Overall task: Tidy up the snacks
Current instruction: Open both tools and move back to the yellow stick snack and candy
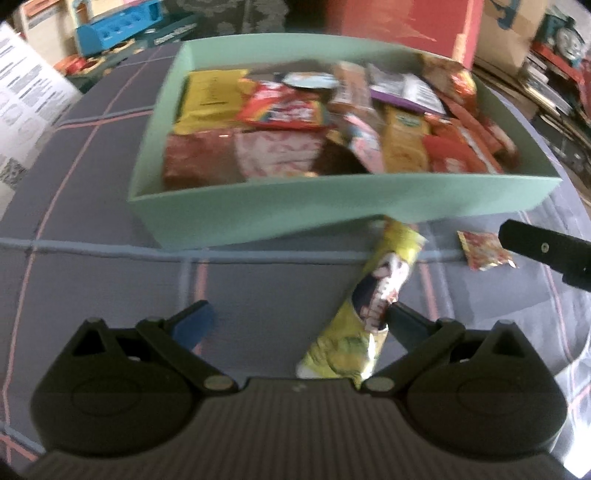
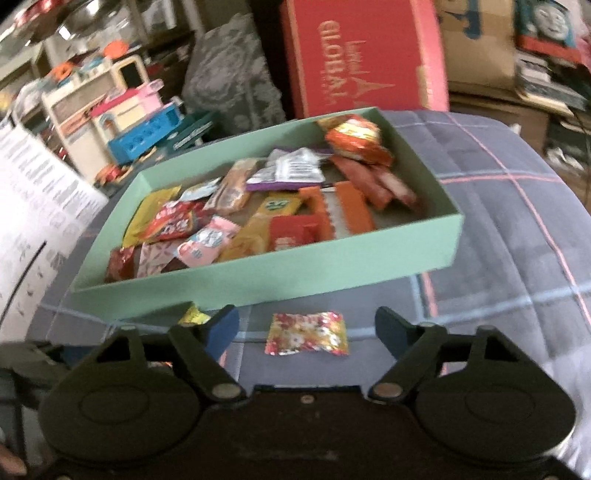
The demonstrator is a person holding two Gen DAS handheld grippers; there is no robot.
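Both wrist views facing snack box (image 1: 332, 206)

A plaid grey-blue quilt (image 2: 498, 229) crossed by pink and pale-blue lines covers the surface. Behind it stands a red cardboard box (image 2: 362, 55) printed with the word "GLOBAL" upside down. A grey patterned cushion (image 2: 229, 81) leans just beside the box. To the left, a pink-and-cream toy kitchen (image 2: 107, 110) sits near a blue plastic toy tray (image 2: 147, 136). A white printed instruction sheet (image 2: 33, 206) lies at the left edge. Brown cartons (image 1: 513, 26) and a Thomas the Tank Engine box (image 2: 546, 22) crowd the right background.
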